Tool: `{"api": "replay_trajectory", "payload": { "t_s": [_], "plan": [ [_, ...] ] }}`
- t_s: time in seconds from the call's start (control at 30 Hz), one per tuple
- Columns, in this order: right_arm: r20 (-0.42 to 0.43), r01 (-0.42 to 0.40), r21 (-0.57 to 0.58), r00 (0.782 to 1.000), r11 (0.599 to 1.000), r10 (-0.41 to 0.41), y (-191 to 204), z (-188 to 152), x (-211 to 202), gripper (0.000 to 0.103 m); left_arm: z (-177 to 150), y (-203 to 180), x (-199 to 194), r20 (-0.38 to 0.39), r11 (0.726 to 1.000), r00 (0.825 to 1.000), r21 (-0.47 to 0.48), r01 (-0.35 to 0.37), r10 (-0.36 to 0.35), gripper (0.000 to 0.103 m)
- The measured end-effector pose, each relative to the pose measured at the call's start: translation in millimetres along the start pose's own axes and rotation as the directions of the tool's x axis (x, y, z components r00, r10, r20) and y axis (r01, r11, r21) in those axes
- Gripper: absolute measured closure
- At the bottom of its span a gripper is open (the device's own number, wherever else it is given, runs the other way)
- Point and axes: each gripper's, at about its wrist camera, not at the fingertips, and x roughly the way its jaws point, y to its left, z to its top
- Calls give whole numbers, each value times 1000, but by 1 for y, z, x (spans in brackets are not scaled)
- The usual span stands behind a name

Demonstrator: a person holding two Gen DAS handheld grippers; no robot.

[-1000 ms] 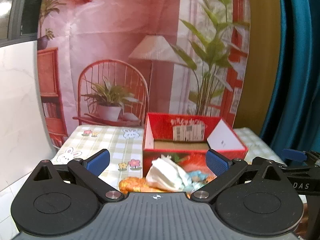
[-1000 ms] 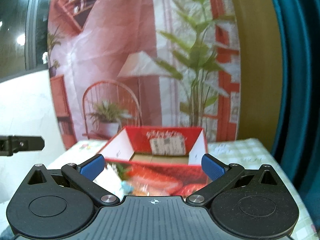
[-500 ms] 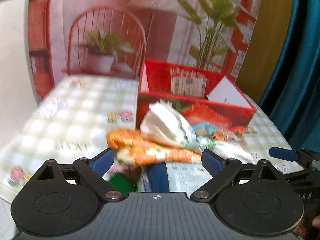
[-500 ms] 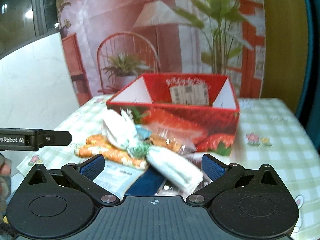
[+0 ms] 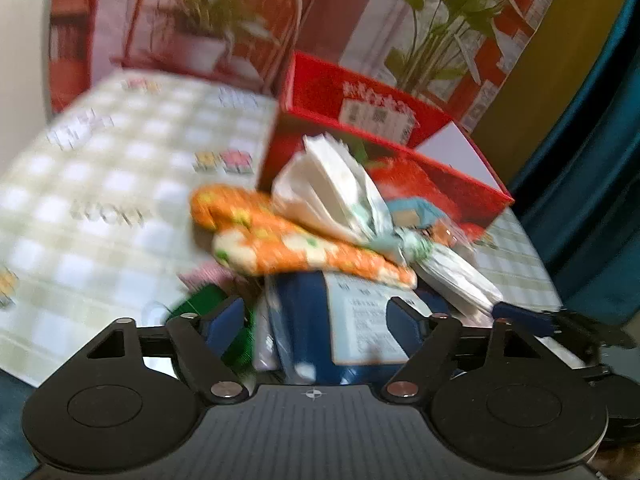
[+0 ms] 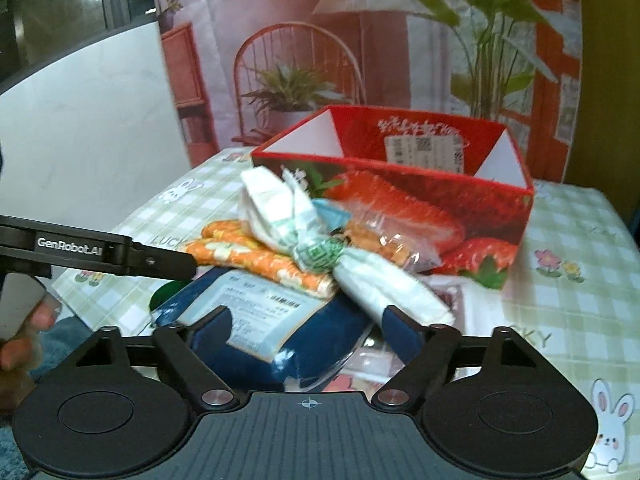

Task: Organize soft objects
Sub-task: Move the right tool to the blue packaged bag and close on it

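Observation:
A pile of soft things lies in front of a red strawberry box [image 5: 432, 188] [image 6: 432, 208]. It holds orange flowered cloth rolls [image 5: 288, 246] [image 6: 256, 258], a white bundle tied with a green band [image 5: 340, 196] [image 6: 280, 210] and, underneath, a navy package with a white label [image 5: 304, 308] [image 6: 324, 324]. My left gripper [image 5: 314, 320] is closing, with the navy package between its pads. My right gripper [image 6: 306, 328] is also closing around that package from the other side. I see no pad pressing on it. The left view is blurred.
The pile and box sit on a green checked tablecloth [image 5: 100, 200] [image 6: 580, 240]. A clear bag of snacks [image 6: 384, 236] leans on the box. Something green [image 5: 208, 300] lies left of the package. One finger of the left gripper [image 6: 160, 258] and a hand [image 6: 24, 344] show at left.
Both views have tipped down and closed in on the pile, from the backdrop to the navy package. Both pairs of jaws have narrowed.

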Motion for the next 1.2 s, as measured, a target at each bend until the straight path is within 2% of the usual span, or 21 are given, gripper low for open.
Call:
{"api": "replay_trajectory", "payload": {
  "t_s": [0.17,0.47,0.57,0.63,0.8,1.03,1.2],
  "plan": [
    [-17,-35,8,999,999,35,-2,-2,4,41,-2,3,6,-15,1000,1000,-12,21,-21,26],
    [-92,-40,63,995,997,46,-9,-10,21,40,-10,-4,24,-84,997,994,42,69,-65,33],
    [-93,-47,81,994,996,55,-11,-11,23,40,-11,-1,25,-78,996,994,38,78,-75,42],
    [-98,-56,95,993,994,65,-13,-11,24,41,-11,2,27,-82,996,993,20,86,-84,44],
    [-100,-92,141,989,986,107,-19,-14,29,59,-11,6,31,-81,997,994,5,80,-79,53],
    [-110,-96,187,987,978,118,-27,-18,34,57,-12,6,38,-90,997,993,4,78,-77,53],
    [-110,-103,182,986,978,124,-26,-19,36,61,-13,-4,32,-47,997,998,66,45,-42,62]
  ]
}}
